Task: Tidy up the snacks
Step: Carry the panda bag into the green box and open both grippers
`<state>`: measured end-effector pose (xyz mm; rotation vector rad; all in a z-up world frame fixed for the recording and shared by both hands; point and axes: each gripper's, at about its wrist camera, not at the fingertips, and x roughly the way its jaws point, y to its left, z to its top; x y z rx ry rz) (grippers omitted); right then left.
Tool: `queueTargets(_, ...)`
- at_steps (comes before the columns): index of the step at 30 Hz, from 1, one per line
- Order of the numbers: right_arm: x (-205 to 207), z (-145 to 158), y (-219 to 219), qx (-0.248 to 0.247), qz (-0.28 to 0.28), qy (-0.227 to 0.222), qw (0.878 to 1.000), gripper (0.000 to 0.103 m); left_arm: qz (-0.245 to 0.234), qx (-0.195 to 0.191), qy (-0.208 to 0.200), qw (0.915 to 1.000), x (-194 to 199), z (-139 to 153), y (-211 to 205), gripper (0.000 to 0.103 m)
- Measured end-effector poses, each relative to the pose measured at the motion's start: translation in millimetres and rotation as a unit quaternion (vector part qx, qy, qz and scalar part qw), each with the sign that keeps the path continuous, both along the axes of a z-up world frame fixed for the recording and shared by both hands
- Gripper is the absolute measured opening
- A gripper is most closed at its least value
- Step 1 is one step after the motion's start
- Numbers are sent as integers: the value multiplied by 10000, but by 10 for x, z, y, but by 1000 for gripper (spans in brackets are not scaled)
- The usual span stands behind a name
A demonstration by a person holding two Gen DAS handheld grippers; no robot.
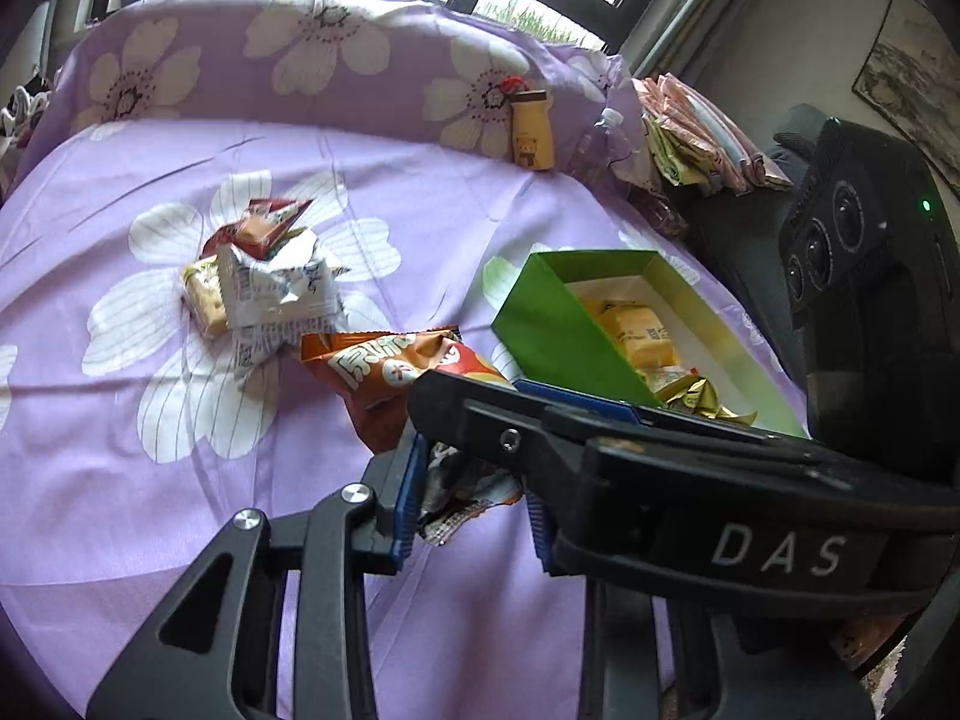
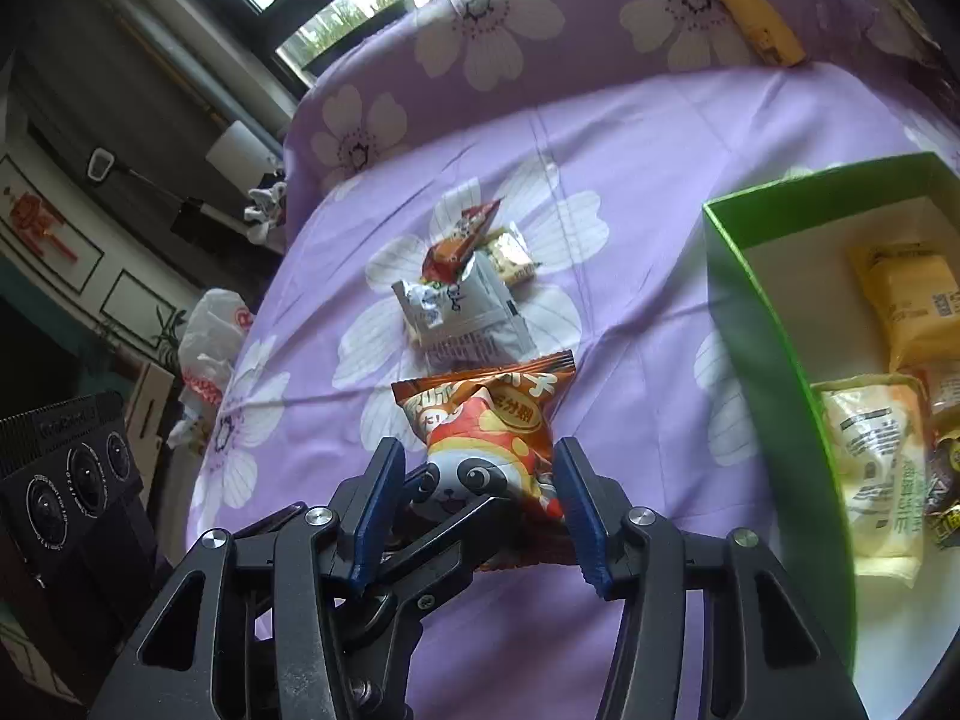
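While both handheld grippers meet over a bed spread with a purple flowered sheet (image 1: 120, 480), they share a single orange snack bag (image 2: 480, 414) printed with a panda face. Seen from the left wrist, the left gripper (image 1: 471, 510) has its blue pads (image 1: 408, 498) clenched on the bag's crumpled lower end, with the rest of the bag sticking forward above the sheet. Seen from the right wrist, the right gripper (image 2: 480, 510) straddles the same bag. The bag's right edge touches one pad, and a sliver of space shows by the other, so I cannot tell whether these fingers are squeezing. Just to the right stands an open green box (image 1: 540, 324) with a white floor, already holding several yellow packets (image 2: 912, 300). Farther back on the sheet lies a small heap of wrapped snacks (image 1: 270, 288), white, red and pale yellow. A yellow bottle (image 1: 531, 129) with a bear picture stands against the raised, sheet-covered back.
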<state>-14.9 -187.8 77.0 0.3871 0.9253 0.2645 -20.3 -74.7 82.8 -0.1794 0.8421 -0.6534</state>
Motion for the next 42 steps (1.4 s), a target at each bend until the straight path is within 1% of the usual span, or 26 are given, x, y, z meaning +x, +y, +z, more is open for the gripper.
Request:
queueTargets(3,-119,231,-109,-53,-201,-390,9990,54,-164,-91,-357,9992,-60,199,-148,28)
queueTargets(5,-198,358,-220,-81,-367,-615,9974,55,-284,-139,-511,9982,-78,298,-274,28)
queueTargets(7,-255,451,-359,-97,-574,-773,9953,55,-407,-149,-555,9975,-70,355,-428,28)
queueTargets(10,-303,507,-568,-48,-896,-850,9923,55,-561,-149,-591,9966,-55,400,-640,28)
queueTargets(16,-375,525,-942,86,-1396,-829,9867,55,-878,-175,-526,9946,-15,414,-1009,28)
queueTargets(20,-371,468,-1153,172,-1683,-691,9832,55,-1012,-176,-315,9942,11,348,-1210,28)
queueTargets(25,-351,373,-1315,161,-1879,-439,9811,55,-1134,-133,-129,9934,51,257,-1363,29)
queueTargets(27,-338,345,-1348,155,-1948,-366,9800,55,-1130,-106,-83,9935,67,235,-1388,28)
queueTargets(29,-333,319,-1362,177,-1939,-324,9803,55,-1188,-157,-14,9928,83,213,-1401,17)
queueTargets(31,-317,304,-1351,367,-1766,-307,9831,55,-1251,-233,76,9918,79,195,-1407,17)
queueTargets(32,-309,305,-1329,366,-1717,-305,9840,55,-1241,-206,58,9920,68,190,-1409,17)
queueTargets(34,-310,323,-1280,52,-1828,-308,9827,55,-1151,-96,-17,9933,55,189,-1395,17)
queueTargets(36,-315,336,-1272,-286,-2017,-307,9785,55,-1082,-127,7,9940,74,190,-1332,17)
queueTargets(37,-321,340,-1277,-346,-2076,-300,9771,55,-1039,-172,46,9944,101,196,-1287,17)
queueTargets(39,-331,336,-1317,-310,-2141,-297,9759,55,-909,-257,68,9955,143,232,-1163,18)
queueTargets(42,-355,341,-1356,-213,-2236,-330,9739,54,-747,-209,43,9970,210,310,-921,21)
